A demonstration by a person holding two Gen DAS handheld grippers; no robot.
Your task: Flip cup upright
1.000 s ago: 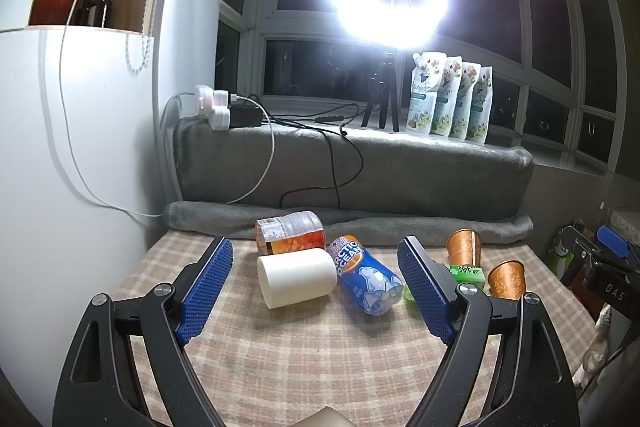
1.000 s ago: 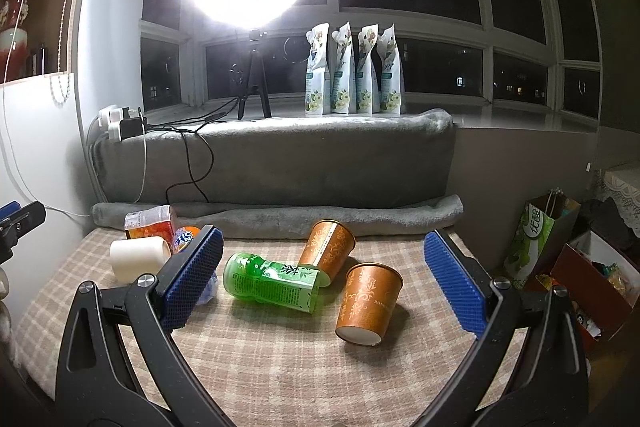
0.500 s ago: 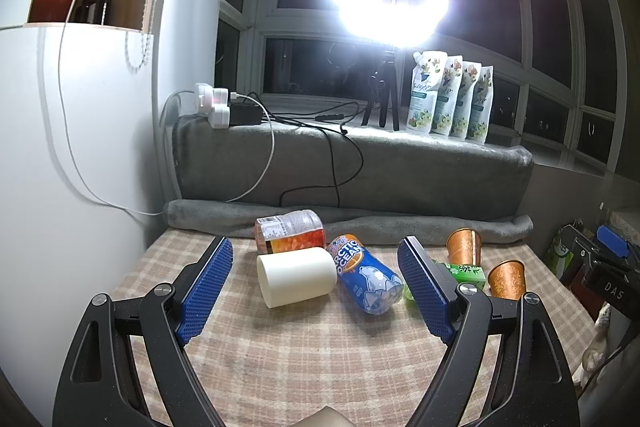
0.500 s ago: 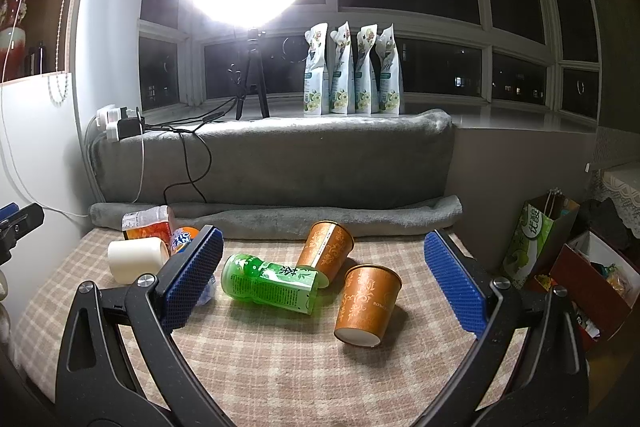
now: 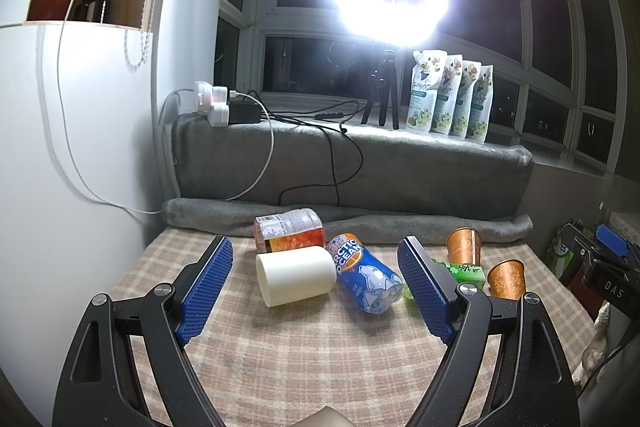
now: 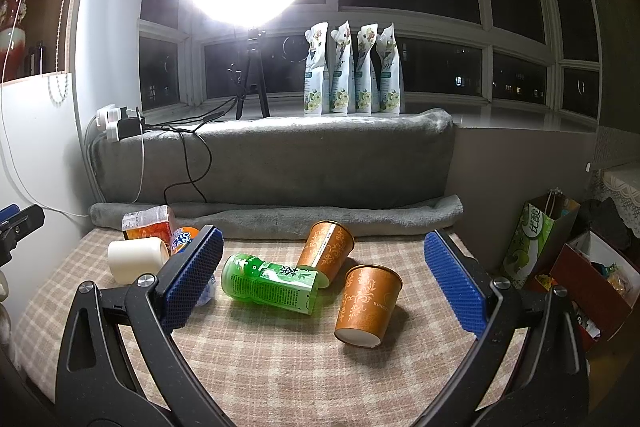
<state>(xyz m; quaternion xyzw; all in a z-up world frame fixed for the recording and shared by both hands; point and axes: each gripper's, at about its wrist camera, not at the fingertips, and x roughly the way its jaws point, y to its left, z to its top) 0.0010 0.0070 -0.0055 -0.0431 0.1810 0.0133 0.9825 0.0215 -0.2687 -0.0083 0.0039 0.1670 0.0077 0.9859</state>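
Two orange patterned paper cups lie on the checked tablecloth [image 6: 280,359]. The nearer cup [image 6: 368,303] is tipped with its base toward me. The farther cup [image 6: 326,251] leans on a green tea bottle [image 6: 270,283]. A cream cup [image 5: 296,275] lies on its side at the left. My right gripper [image 6: 322,277] is open and empty, above the cloth, short of the orange cups. My left gripper [image 5: 316,287] is open and empty, with the cream cup between its fingers' line of sight. Both orange cups show in the left wrist view [image 5: 506,279], [image 5: 463,245].
A blue Arctic Ocean can [image 5: 368,277] and an orange-labelled bottle [image 5: 290,233] lie beside the cream cup. A rolled grey blanket [image 6: 280,217] borders the far edge. A white cabinet [image 5: 60,167] stands left. Bags and boxes [image 6: 560,247] sit on the floor at right.
Almost nothing has changed. The right wrist view has shifted very slightly; both grippers stay open and the objects have not moved.
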